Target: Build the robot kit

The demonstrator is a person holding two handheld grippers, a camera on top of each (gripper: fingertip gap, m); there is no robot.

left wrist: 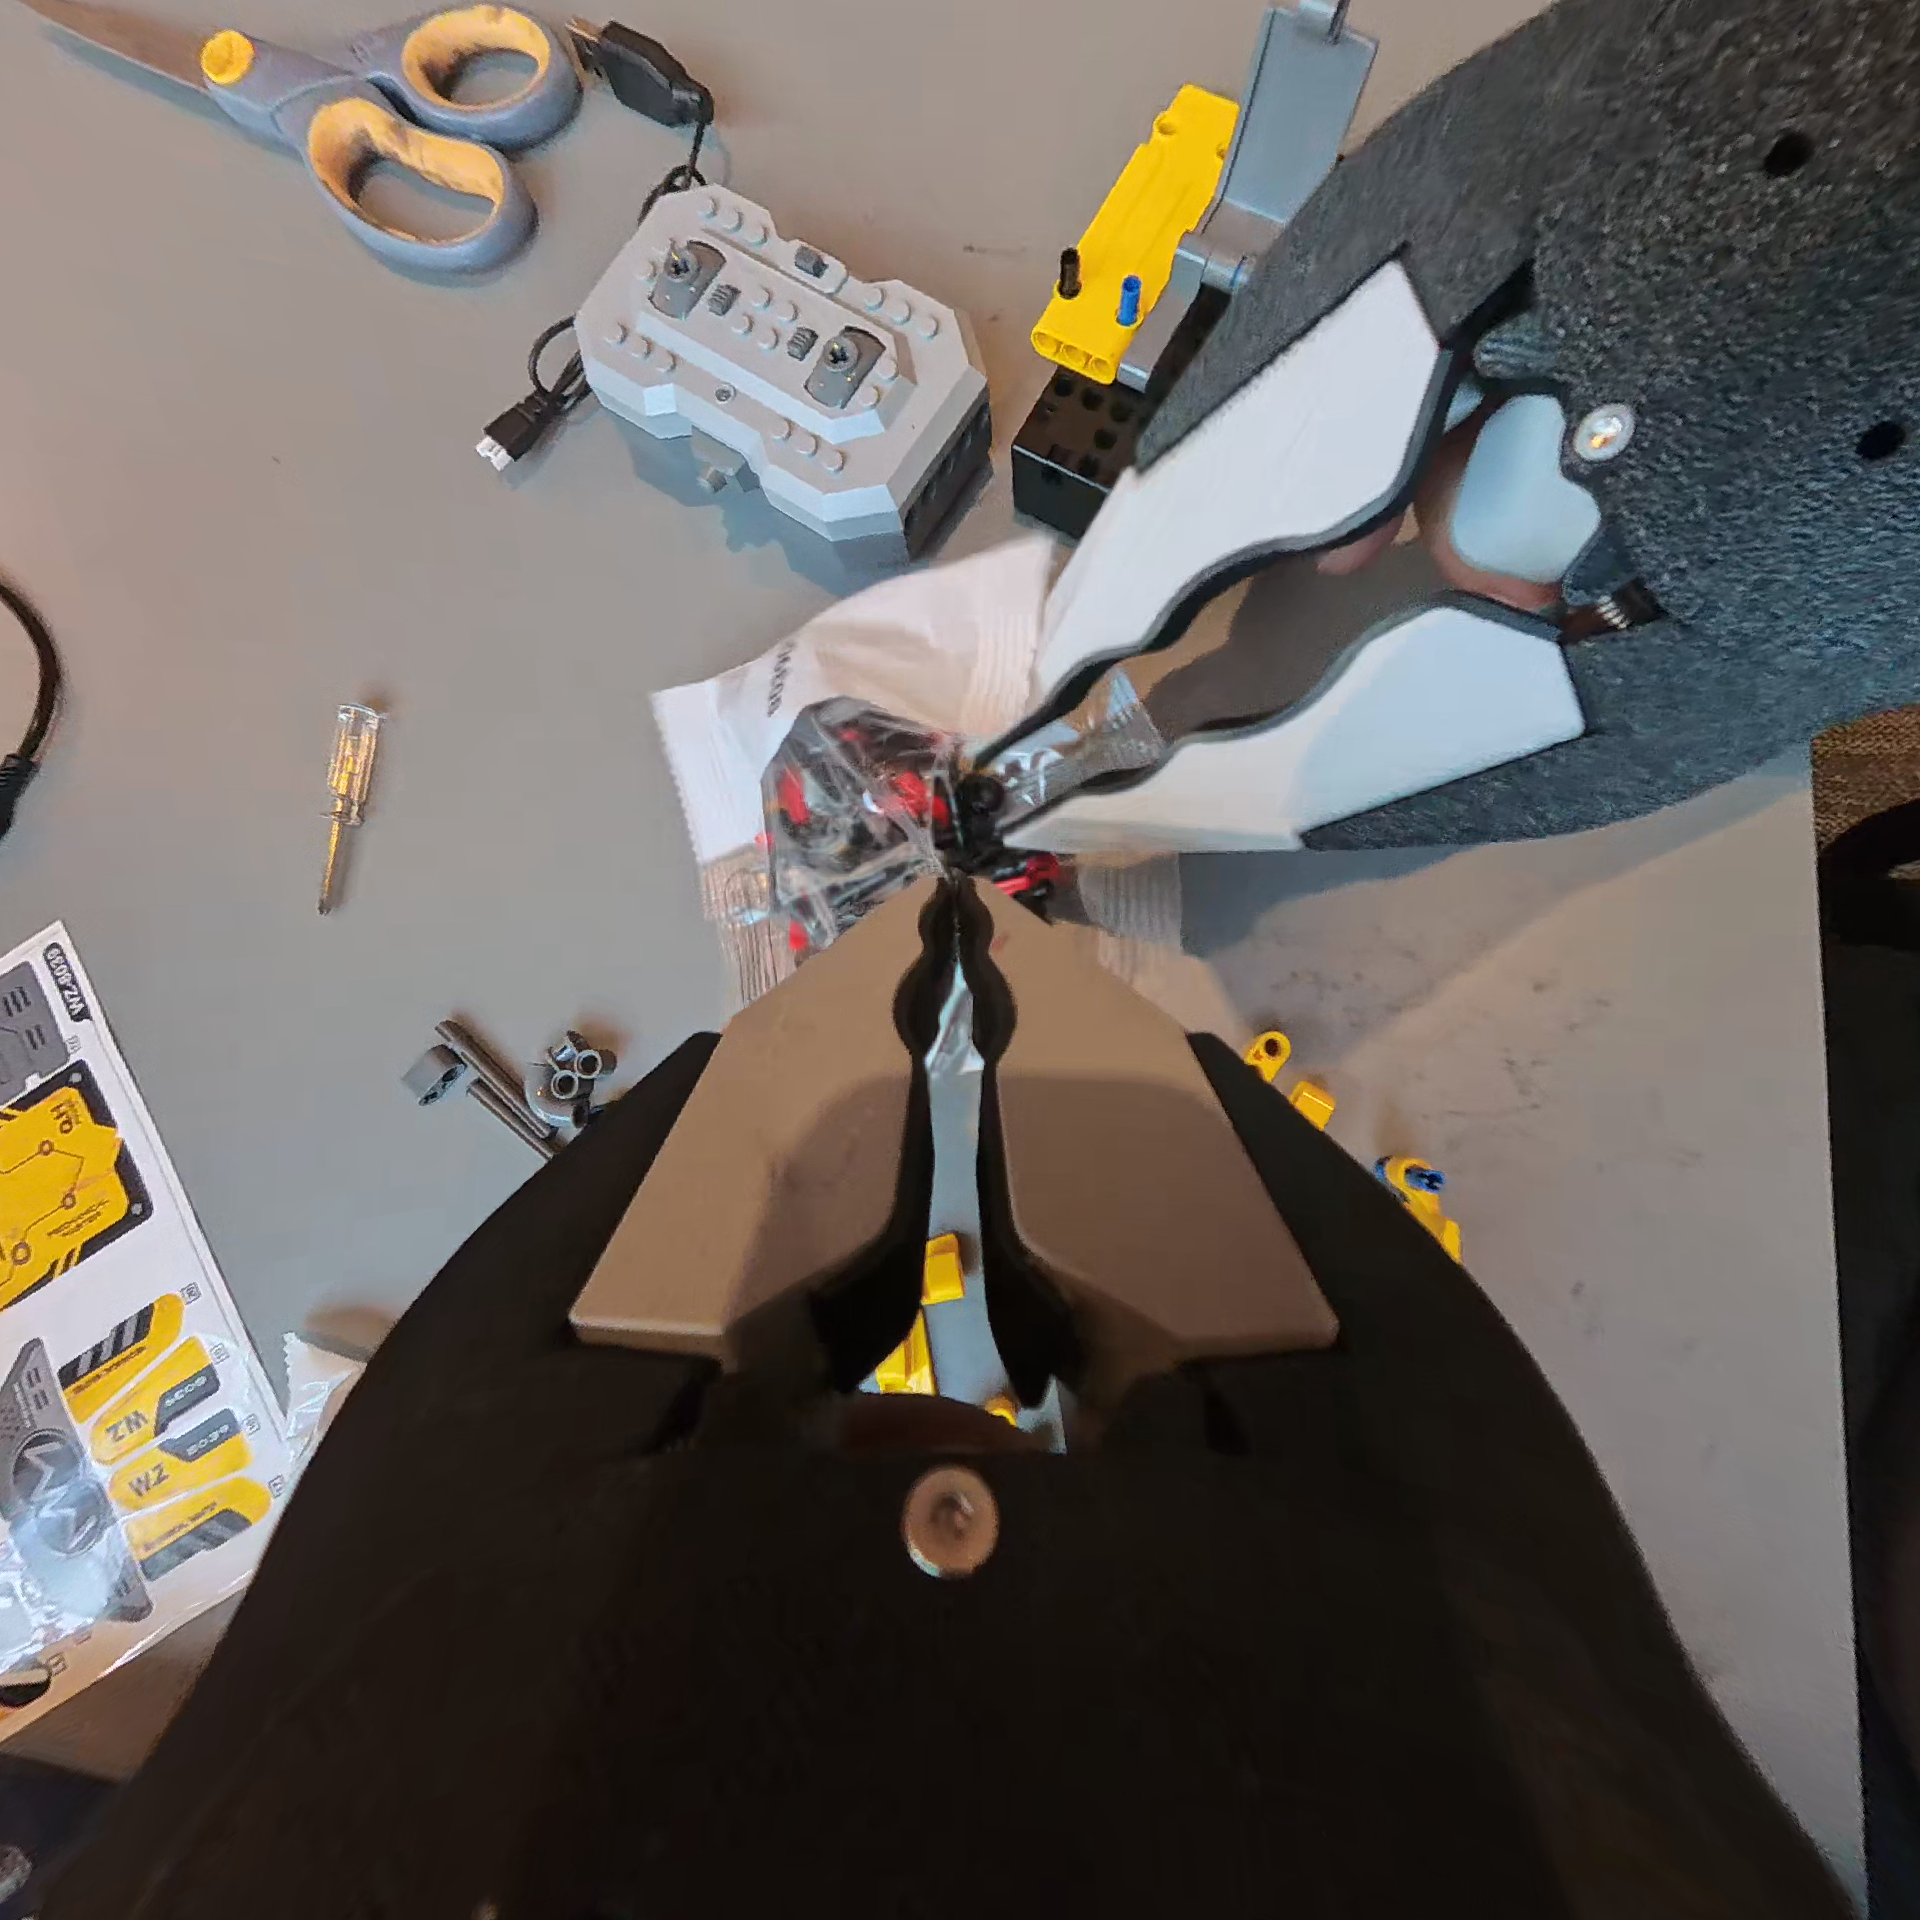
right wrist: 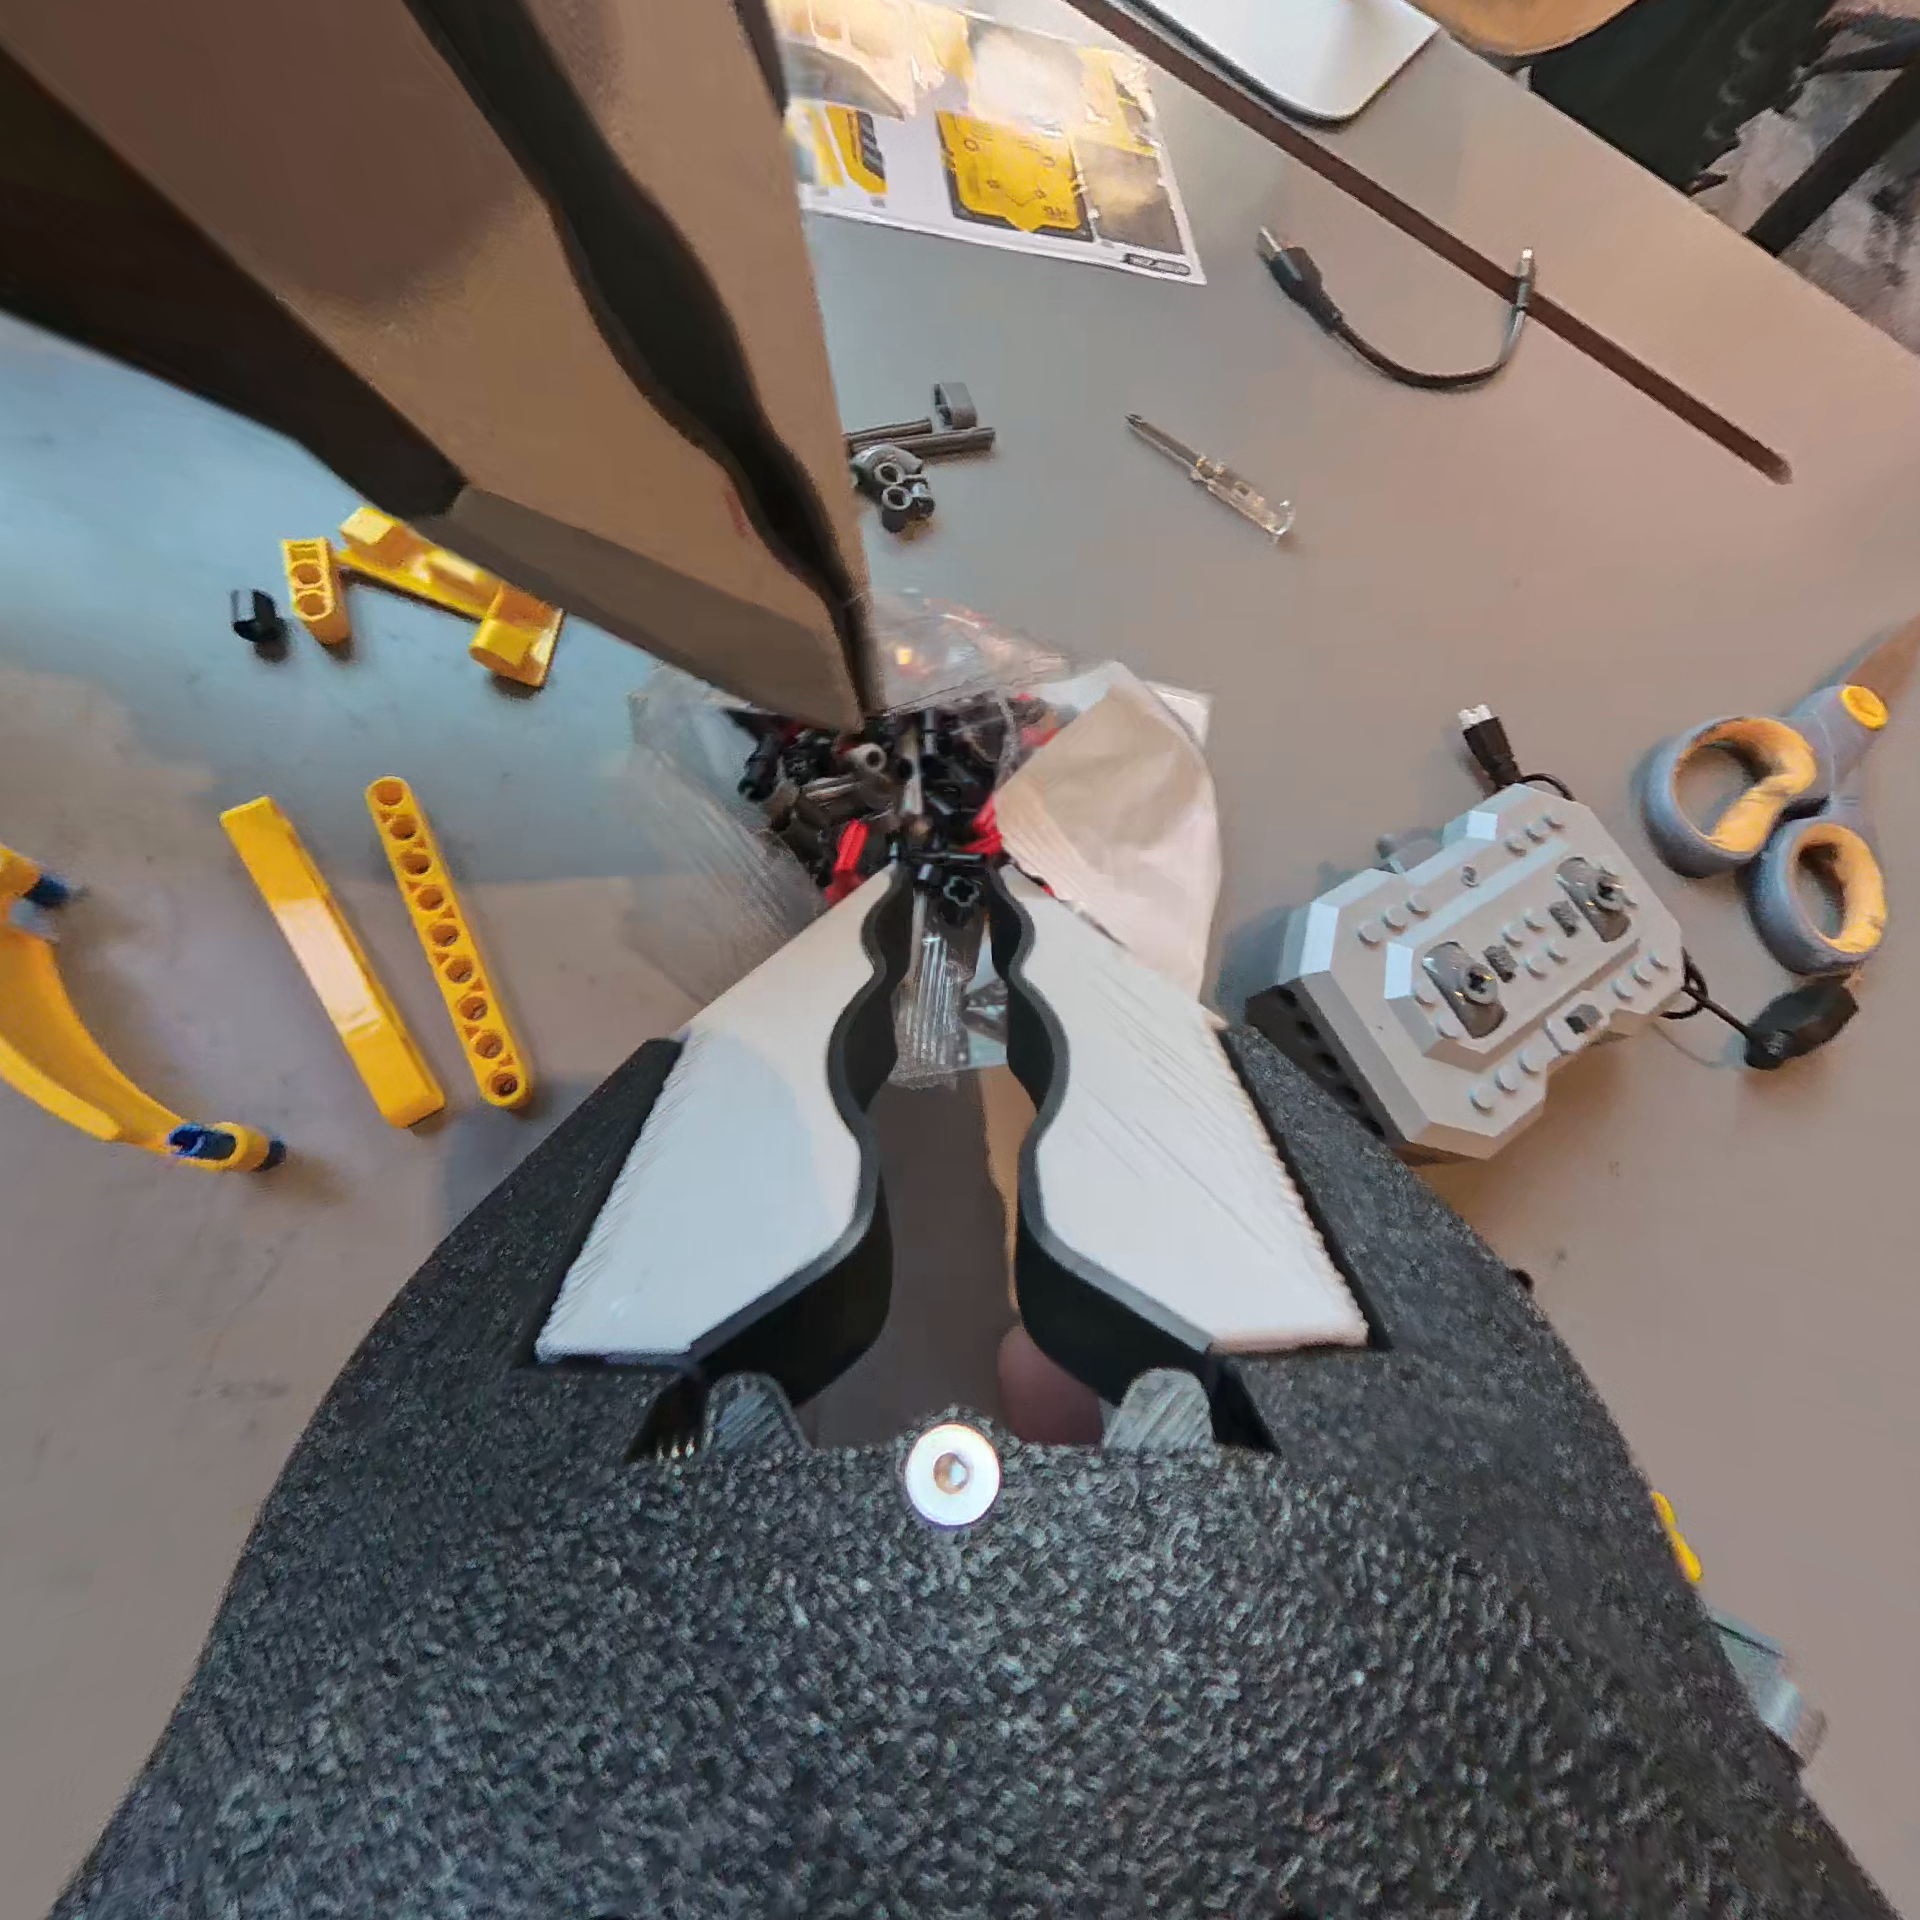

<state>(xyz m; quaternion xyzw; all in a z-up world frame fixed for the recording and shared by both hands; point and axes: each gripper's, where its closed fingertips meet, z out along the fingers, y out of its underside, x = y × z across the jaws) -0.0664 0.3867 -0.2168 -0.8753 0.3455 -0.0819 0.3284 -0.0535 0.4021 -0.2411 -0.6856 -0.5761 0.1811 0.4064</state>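
Note:
A clear plastic bag of small black and red parts, with a white panel, is held between both grippers just above the grey table. My left gripper, with grey fingers, is shut on the bag's near edge. My right gripper, with white fingers, comes in from the upper right and pinches the same bag right beside it. In the right wrist view my right gripper is shut on the bag's film, and the left gripper reaches down from the upper left to the bag.
A grey studded battery box with a black cable, scissors, a small screwdriver, a sticker sheet and small grey parts lie on the table. A yellow and black block assembly stands behind the bag. Yellow beams lie left. Less than 4 cm separates the two grippers' tips. The small screwdriver is about equally far from each gripper, around 20 centimeters. Look for it in the right wrist view too.

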